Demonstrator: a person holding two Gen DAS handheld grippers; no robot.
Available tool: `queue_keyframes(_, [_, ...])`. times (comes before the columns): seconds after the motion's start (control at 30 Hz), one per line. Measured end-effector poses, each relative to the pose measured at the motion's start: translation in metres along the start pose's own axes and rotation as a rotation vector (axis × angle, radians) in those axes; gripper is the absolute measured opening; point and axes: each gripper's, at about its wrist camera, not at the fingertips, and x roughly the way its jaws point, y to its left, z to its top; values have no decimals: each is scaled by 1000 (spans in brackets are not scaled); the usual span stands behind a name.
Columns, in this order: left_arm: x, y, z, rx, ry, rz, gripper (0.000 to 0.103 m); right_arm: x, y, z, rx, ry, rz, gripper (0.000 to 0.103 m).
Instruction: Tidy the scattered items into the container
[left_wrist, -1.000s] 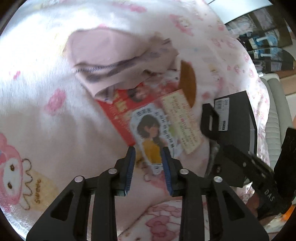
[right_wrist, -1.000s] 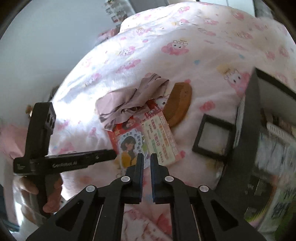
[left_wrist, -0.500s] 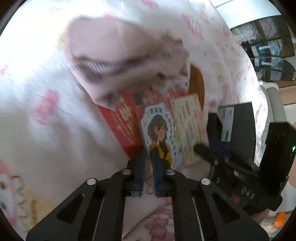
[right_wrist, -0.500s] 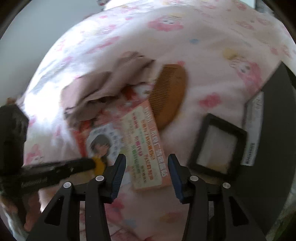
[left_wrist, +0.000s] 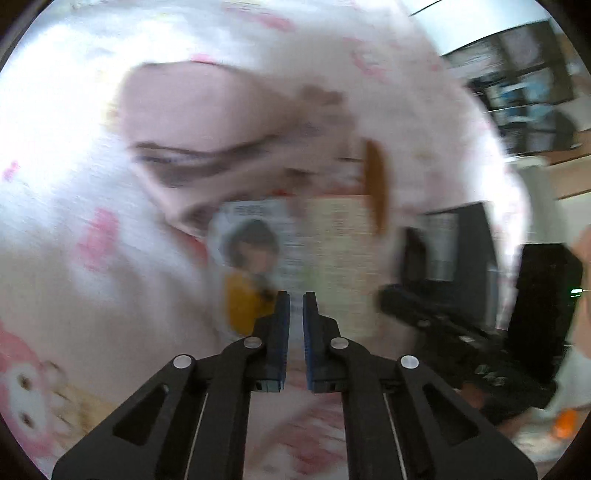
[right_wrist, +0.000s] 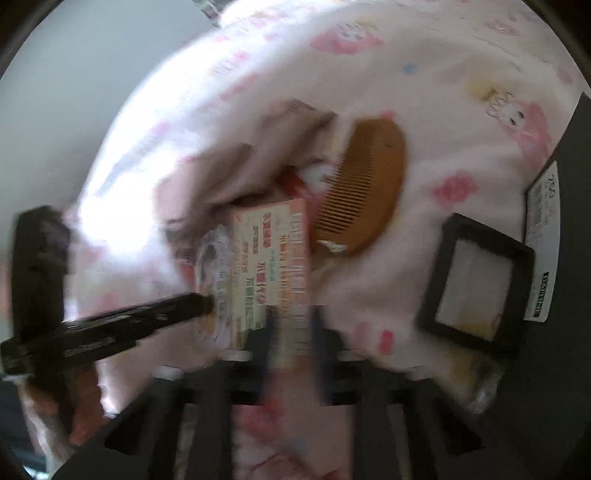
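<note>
While both views blur, we see left gripper (left_wrist: 294, 295) jaws nearly closed at the girl-print packet (left_wrist: 255, 258); right gripper (right_wrist: 291, 332) jaws straddle the pink box (right_wrist: 273, 266), grip unclear.

Two close wrist views down onto one shared packet (left_wrist: 255, 254) and comb (right_wrist: 364, 188).

The left gripper (left_wrist: 294, 295) was open around the girl card (left_wrist: 255, 258) 1 second back; now its blue fingers (left_wrist: 282, 310) are nearly together at the card's bottom edge, pinching it as far as I can tell. The right gripper (right_wrist: 291, 325) went the other way: shut before, now spread and pushed in around the pink leaflet (right_wrist: 273, 258). The grey cloth (left_wrist: 207, 122) looms bigger in the left view, everything's blurry.
</note>
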Motion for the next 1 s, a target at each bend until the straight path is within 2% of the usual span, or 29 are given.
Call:
queue_keyframes(0.1, [-3,-9,-6,37,-19,119,5,-12,9,-7,-39,-27,-24,6])
queue_keyframes(0.13, [-4,-3,-8,20,-14,120,5,-12,7,-8,-26,-22,-19,7])
queue_keyframes(0.17, [-7,6,-9,3,-9,102,12,-12,6,-10,-13,-15,-18,7])
queue_keyframes(0.2, [-8,13,-11,-17,-5,87,25,-11,8,-10,-10,-11,-33,7])
queue_keyframes(0.27, [-11,20,-14,-48,-25,109,42,-8,9,-13,-16,-8,-61,7])
queue_keyframes(0.3, [-13,27,-11,-62,-36,124,43,-6,7,-14,-13,-6,-66,9])
queue_keyframes(0.37, [-17,33,-12,-78,-46,124,44,1,2,-6,6,0,-72,17])
queue_keyframes(0.43, [-17,41,-9,-107,-47,77,46,6,0,0,24,-10,-60,40])
queue_keyframes(0.47, [-13,44,-7,-120,-39,59,46,12,0,3,32,-2,-52,46])
queue_keyframes(0.5, [-7,43,-5,-122,-34,51,44,22,-2,7,38,26,-46,50])
queue_keyframes(0.53, [-2,42,-3,-121,-28,49,44,30,-4,10,43,50,-37,50])
queue_keyframes(0.57, [1,42,-3,-122,-21,53,39,39,-6,11,57,78,-23,50])
queue_keyframes(0.6, [4,40,-3,-116,-8,59,20,45,-8,11,71,90,-4,50])
queue_keyframes(0.67, [3,36,-6,-106,-7,74,17,50,-8,10,78,96,13,30])
queue_keyframes(0.7, [-1,32,-9,-96,-11,64,14,49,-5,9,57,92,8,12])
queue_keyframes(0.77, [-7,27,-14,-87,-20,47,12,40,3,7,37,60,41,8])
queue_keyframes(0.8, [-13,21,-16,-70,-29,45,12,32,10,6,15,35,30,6])
queue_keyframes(1.0, [-52,-27,-30,38,-101,-1,10,-32,27,-7,-28,-109,26,5])
